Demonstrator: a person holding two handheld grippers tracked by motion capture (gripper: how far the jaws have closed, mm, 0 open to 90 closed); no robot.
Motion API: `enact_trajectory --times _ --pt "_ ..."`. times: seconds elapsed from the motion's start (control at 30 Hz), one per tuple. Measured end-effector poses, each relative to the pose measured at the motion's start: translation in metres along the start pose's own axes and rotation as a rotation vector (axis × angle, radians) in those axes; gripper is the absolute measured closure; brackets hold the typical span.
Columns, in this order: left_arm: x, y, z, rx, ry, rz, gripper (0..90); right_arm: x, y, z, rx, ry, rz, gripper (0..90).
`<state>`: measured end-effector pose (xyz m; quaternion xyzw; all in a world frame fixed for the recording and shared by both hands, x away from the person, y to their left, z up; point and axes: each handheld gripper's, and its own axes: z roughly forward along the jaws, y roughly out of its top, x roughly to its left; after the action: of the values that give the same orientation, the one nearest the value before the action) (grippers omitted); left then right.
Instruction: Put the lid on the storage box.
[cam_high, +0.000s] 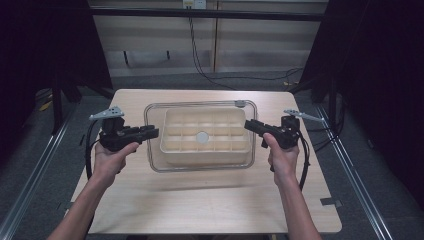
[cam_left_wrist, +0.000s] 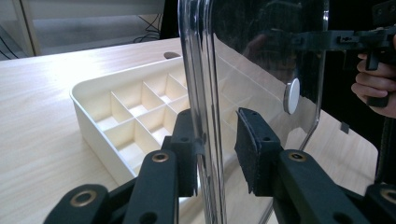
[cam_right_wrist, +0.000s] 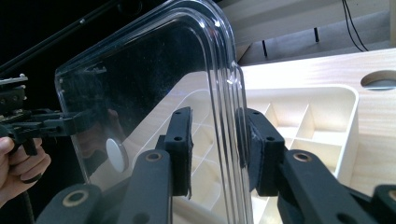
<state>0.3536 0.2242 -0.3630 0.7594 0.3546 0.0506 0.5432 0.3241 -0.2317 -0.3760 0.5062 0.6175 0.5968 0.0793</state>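
Observation:
A clear plastic lid (cam_high: 152, 150) with a round white knob (cam_high: 202, 137) hangs level just above a cream compartment tray (cam_high: 205, 157) at the table's middle. My left gripper (cam_high: 154, 132) is shut on the lid's left rim and my right gripper (cam_high: 248, 125) on its right rim. In the left gripper view the lid (cam_left_wrist: 261, 56) stands edge-on between the pads of the left gripper (cam_left_wrist: 217, 140), with the tray (cam_left_wrist: 93, 116) beyond. The right gripper view has the lid's rim (cam_right_wrist: 229, 93) pinched by the right gripper (cam_right_wrist: 217, 135), and the tray (cam_right_wrist: 345, 121) behind.
The wooden table (cam_high: 200, 200) has bare room in front of the tray and a cable hole (cam_high: 240, 103) near its far edge. Dark curtains hang at both sides. A bit of tape (cam_high: 331, 202) lies near the right edge. Cables run across the floor behind.

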Motion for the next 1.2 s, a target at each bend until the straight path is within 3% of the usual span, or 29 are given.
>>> enact_trajectory --times 0.3,0.47,0.57,0.93,1.2 --pt "0.01 0.014 0.012 0.003 0.007 -0.004 69.0 -0.013 0.01 0.01 0.001 -0.006 0.024 66.4" --pt "0.018 0.014 0.019 -0.008 -0.005 -0.044 69.1 -0.018 0.013 0.016 0.007 -0.012 0.033 66.4" --pt "0.021 0.016 0.022 0.001 0.015 -0.039 68.9 -0.023 0.015 0.021 0.014 -0.01 0.044 66.5" --pt "0.031 0.028 0.034 -0.017 0.026 -0.066 68.4 -0.031 0.025 0.03 0.004 -0.024 0.05 66.5" --pt "0.039 0.028 0.048 0.006 0.045 -0.081 67.0 -0.042 0.024 0.038 0.019 -0.044 0.075 66.4"
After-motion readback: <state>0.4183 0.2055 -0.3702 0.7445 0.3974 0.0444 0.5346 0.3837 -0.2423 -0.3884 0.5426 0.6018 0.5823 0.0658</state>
